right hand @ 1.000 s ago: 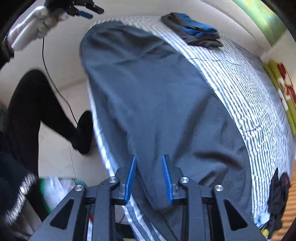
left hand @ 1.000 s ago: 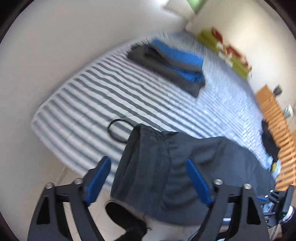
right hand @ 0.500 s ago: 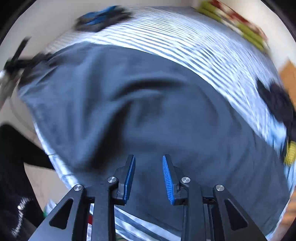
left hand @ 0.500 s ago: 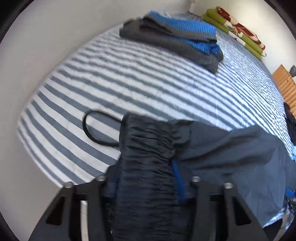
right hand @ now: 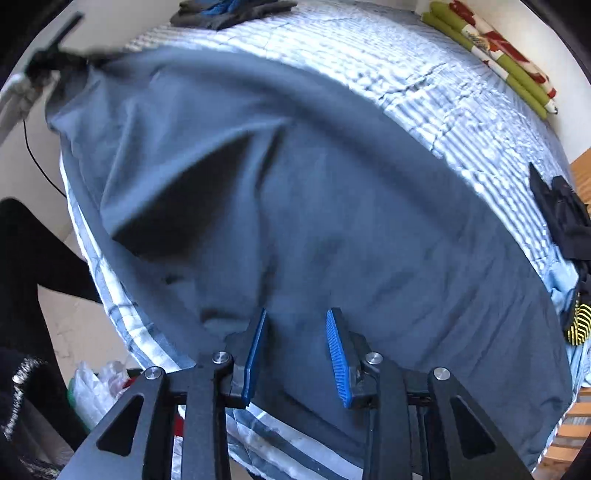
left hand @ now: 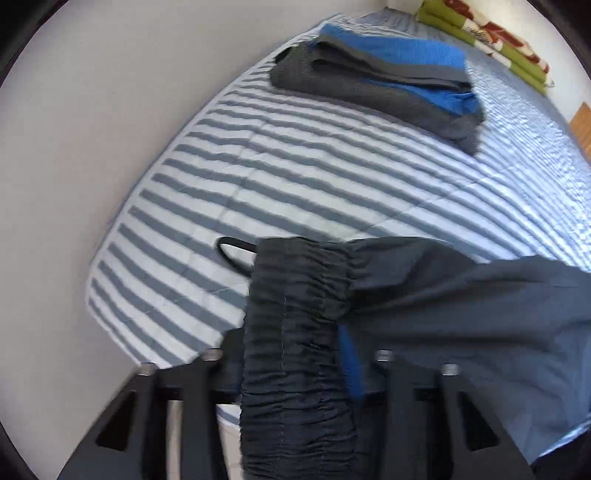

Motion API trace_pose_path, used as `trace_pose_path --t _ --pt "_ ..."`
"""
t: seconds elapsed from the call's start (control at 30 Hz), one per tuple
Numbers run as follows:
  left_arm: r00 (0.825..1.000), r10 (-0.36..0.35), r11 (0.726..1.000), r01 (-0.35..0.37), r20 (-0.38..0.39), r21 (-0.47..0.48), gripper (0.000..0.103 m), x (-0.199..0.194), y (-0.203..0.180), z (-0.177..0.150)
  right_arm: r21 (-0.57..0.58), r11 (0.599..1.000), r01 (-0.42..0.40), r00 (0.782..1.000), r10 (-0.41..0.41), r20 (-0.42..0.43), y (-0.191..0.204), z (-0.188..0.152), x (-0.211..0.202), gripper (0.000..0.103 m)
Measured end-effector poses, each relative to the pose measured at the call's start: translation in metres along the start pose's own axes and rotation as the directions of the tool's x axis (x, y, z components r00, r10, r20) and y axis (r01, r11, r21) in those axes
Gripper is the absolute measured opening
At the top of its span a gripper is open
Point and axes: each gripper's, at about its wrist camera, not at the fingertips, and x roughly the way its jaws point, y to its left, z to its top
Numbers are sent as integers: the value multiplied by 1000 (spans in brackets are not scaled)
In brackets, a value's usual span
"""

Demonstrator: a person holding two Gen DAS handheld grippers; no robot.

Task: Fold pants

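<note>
Dark grey pants (right hand: 314, 206) lie spread along the near side of the striped bed (left hand: 295, 166). Their gathered elastic waistband (left hand: 295, 314) fills the gap of my left gripper (left hand: 291, 332). It hides one finger and touches the blue pad (left hand: 349, 362) of the other, while the jaws are opening. A black drawstring loop (left hand: 232, 254) lies on the bed beside the waistband. My right gripper (right hand: 295, 317) hovers low over a pant leg with its blue pads apart and only flat cloth showing between them. The left gripper (right hand: 86, 61) shows blurred at the pants' far end.
A folded grey and blue stack of clothes (left hand: 380, 77) sits further up the bed. A green, red and white blanket (left hand: 487, 33) lies by the wall. A black garment (right hand: 561, 218) rests at the bed's right edge. The person's dark leg (right hand: 33, 258) and plastic bags (right hand: 96, 384) are on the floor at the left.
My left gripper came down from standing open over the waistband and closed around it. My right gripper swung and rolled across the pants, keeping the same gap.
</note>
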Motion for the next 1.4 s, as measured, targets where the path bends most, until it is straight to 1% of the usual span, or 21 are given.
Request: trace_pose_path --t 0.03,0.13,0.23,0.37,0.47,0.5,0.6,0.7,0.73,0.8,0.83,0.87,0.9,0.93,0.97,1.07,1.13,1.2,1.33,1.37,1.4 --pt "1000 -5 1000 5 12 -12 67 -4 6 0 -22 1000 -18 1000 19 24 6 1 -7 30" --pt "999 -1 1000 2 41 -28 78 -25 24 -3 -139 990 -7 998 15 57 32 5 -13 35" --pt "996 53 998 -56 72 43 89 -41 22 -6 -212 977 2 999 6 36 48 11 3 36" --pt "1000 6 997 -7 5 71 90 -33 19 -3 -254 967 30 1000 -29 11 56 13 23 35" --pt "1000 3 1000 -2 -11 24 90 -18 23 7 -261 965 32 999 -33 0 55 12 20 17" --pt "1000 -24 1000 24 -3 -16 90 -16 29 10 -263 963 55 998 -57 -2 52 9 18 3" --pt "995 -104 987 103 -3 -119 90 -15 47 15 -253 965 61 998 -63 0 46 4 9 1" --pt "994 -106 990 105 -5 -90 90 -21 48 12 -240 967 85 996 -89 -5 40 0 5 0" --pt "990 -141 984 141 3 -108 90 -25 51 11 -236 967 92 995 -97 -9 39 -2 4 0" --pt "939 -342 916 343 41 -209 90 -31 66 7 -234 968 93 994 -102 -27 36 -1 10 0" --pt "920 -386 891 391 69 -230 90 -34 71 6 -235 968 89 994 -100 -34 36 -1 13 0" --pt "917 -387 879 397 92 -262 90 -38 77 4 -239 967 89 994 -101 -38 36 -2 13 0" --pt "932 -350 890 363 97 -277 82 -42 78 3 -243 966 89 994 -100 -35 36 -1 14 0" --pt "941 -323 905 339 104 -258 69 -48 74 1 -238 968 82 996 -90 -25 35 -1 11 0" --pt "939 -324 925 339 111 -170 67 -62 56 -2 -220 973 72 997 -77 -15 33 0 7 0" --pt "930 -344 938 335 129 86 67 -102 -5 -20 -178 983 52 999 -50 12 25 0 -3 1" --pt "920 -380 896 340 98 285 69 -128 -66 -44 -163 987 15 1000 -14 8 21 0 -5 13" --pt "922 -384 847 327 57 419 69 -140 -115 -69 -164 986 19 1000 -17 17 20 -3 -5 27" --pt "923 -381 689 322 -53 650 69 -142 -207 -125 -181 983 12 1000 -11 9 21 -14 -1 31" --pt "928 -364 636 313 -83 705 69 -136 -230 -143 -179 984 16 1000 -15 8 19 -16 0 31" --pt "936 -339 604 290 -90 742 69 -132 -243 -155 -175 984 19 1000 -19 4 16 -19 2 31"
